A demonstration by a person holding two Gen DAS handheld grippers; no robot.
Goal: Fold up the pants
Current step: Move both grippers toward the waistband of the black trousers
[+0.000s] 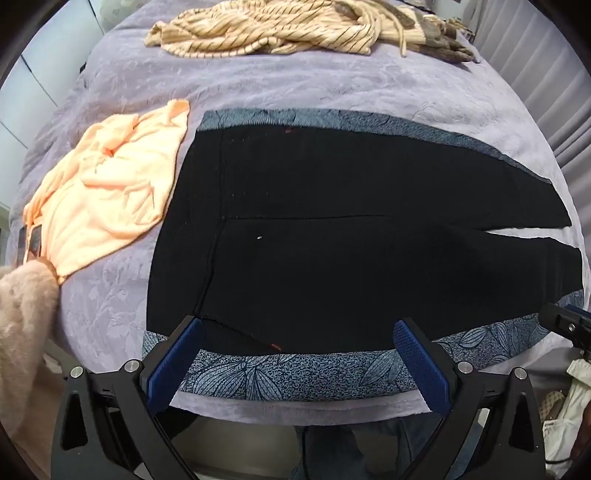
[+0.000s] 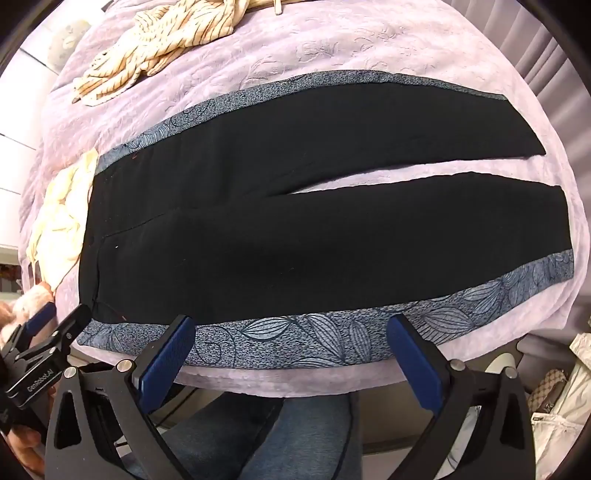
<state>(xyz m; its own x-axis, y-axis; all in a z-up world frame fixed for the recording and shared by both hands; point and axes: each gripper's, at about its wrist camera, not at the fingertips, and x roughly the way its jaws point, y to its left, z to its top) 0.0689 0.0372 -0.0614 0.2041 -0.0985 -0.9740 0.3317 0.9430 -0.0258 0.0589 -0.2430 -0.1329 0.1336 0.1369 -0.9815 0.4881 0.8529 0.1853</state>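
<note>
Black pants (image 1: 332, 229) lie spread flat on a bed with a lilac embossed cover (image 1: 295, 85). Waistband toward 9 o'clock, legs running to 3 o'clock. A blue leaf-print stripe (image 1: 288, 373) runs down each outer side seam.

Left claw (image 1: 297, 363): jaws wide apart, nothing between the blue pads (image 1: 173, 365). It hangs over the near stripe at the waist end; cannot tell whether the tips touch the cloth.
Right claw (image 2: 293, 354): jaws likewise wide apart and empty, over the near stripe further along the leg.

Hidden or unclear:
- Left wrist view cuts the leg hems off at 3 o'clock; the gap between the legs shows only as a sliver.
- Black fabric shows almost no fold detail; only a few seams are legible.
- Small red marks at the waist corners, too small to identify.

View differences:
- Right wrist view shows both legs full length, parted in a narrow V, hems apart.
- Left wrist view shows a crumpled peach garment (image 1: 107, 184) touching the waistband at 9 o'clock; in the right wrist view it reads pale yellow and is partly cropped.
- Striped cream garment (image 1: 266, 29) at 12 o'clock, well apart from the pants; only partly in the right wrist view.
- Right wrist view catches the left claw's body at 8 o'clock, and a person's jeans (image 2: 295, 435) below the bed edge.
</note>
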